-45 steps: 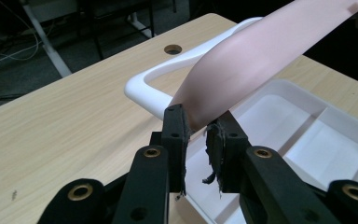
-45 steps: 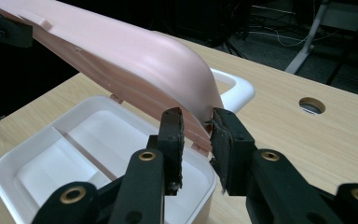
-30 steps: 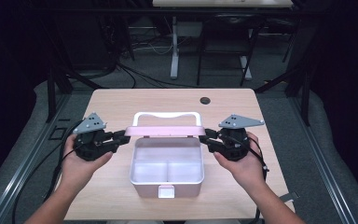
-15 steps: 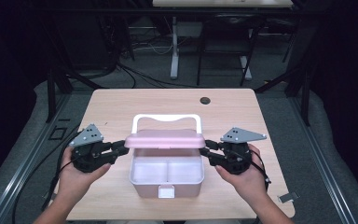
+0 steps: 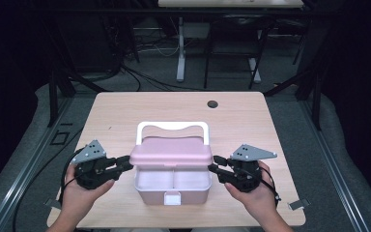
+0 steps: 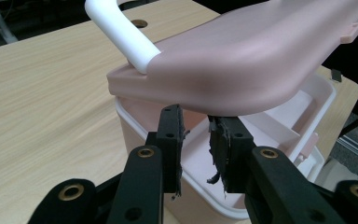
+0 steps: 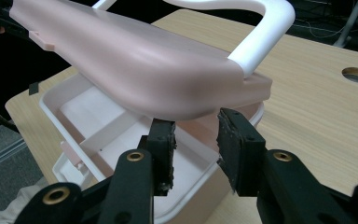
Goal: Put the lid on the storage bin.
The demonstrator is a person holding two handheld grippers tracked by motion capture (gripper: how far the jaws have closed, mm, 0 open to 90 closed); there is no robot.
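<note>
1. Spanning most of the high view, a pale wooden table is carrying everything; a small round dark hole is sitting near its far edge.
2. Sitting near the table's front edge, between the two hands, a pink box is showing two compartments split by a divider, with a white clasp hanging at the middle of its front wall.
3. Hanging tilted over the box, the pink lid is joined along the back edge and raised at the front, so the compartments are lying open to view beneath it. No brand, label or writing is showing on the lid or the box in any view.
4. Arching up behind the lid, a white handle is standing upright.
5. Reaching in from the left, the left gripper is resting its tips at the lid's left end; in the left gripper view its jaws are standing slightly apart just under the lid's rim, clamped on nothing.
6. Reaching in from the right, the right gripper is meeting the lid's right end; in the right gripper view its jaws are standing parted just below the lid's underside, with a clear gap between them.
7. Trailing from the left gripper, a black cable is running off the table's left side.
</note>
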